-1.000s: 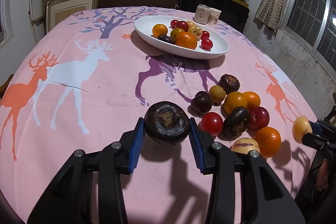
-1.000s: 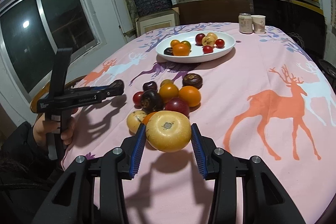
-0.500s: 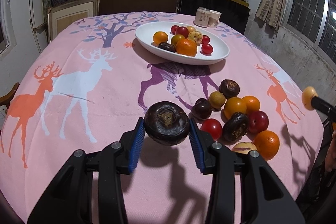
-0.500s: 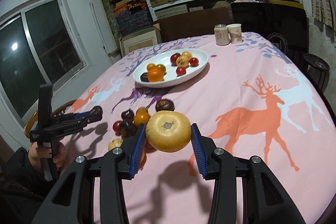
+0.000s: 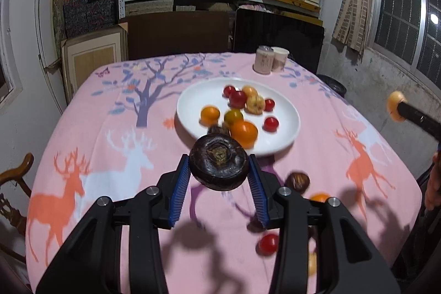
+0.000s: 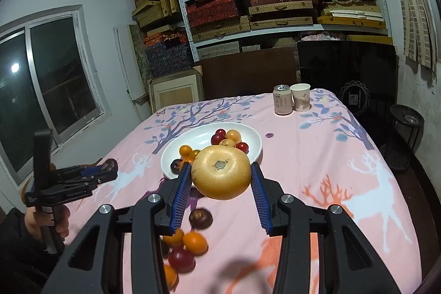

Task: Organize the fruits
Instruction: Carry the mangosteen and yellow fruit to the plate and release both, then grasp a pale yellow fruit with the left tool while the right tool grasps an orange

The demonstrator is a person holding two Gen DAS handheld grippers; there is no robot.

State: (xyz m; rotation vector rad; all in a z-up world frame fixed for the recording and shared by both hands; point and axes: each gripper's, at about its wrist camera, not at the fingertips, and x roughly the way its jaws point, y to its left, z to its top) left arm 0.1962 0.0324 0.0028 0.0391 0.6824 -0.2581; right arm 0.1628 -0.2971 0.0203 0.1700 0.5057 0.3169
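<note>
— Between my left gripper's (image 5: 219, 176) blue pads, what do you see?

— I pinch a dark fruit (image 5: 219, 166) there, stem scar facing the camera, held clear above the pink cloth (image 5: 91, 145). Just beyond it sits the white plate (image 5: 289, 126) with oranges and small red fruits on it. To the lower right, loose fruit lies on the cloth: a brown one (image 5: 297, 181) and a red one (image 5: 268, 243), partly behind my finger. At the far right edge my right gripper's tip shows with a yellow fruit (image 5: 394, 108).

— And from the right wrist?

— My right gripper (image 6: 221, 177) is closed on that yellow fruit (image 6: 221, 172), also up off the cloth (image 6: 317, 156), in front of the plate (image 6: 176, 156). Below my fingers lie a brown fruit (image 6: 200, 218), an orange (image 6: 195, 242) and a red one (image 6: 181, 260), blurred. At left, my left gripper (image 6: 109, 168) hangs over the table edge, the dark fruit in its tip. A can (image 6: 282, 99) and a cup (image 6: 300, 97) stand touching at the far end.
</note>
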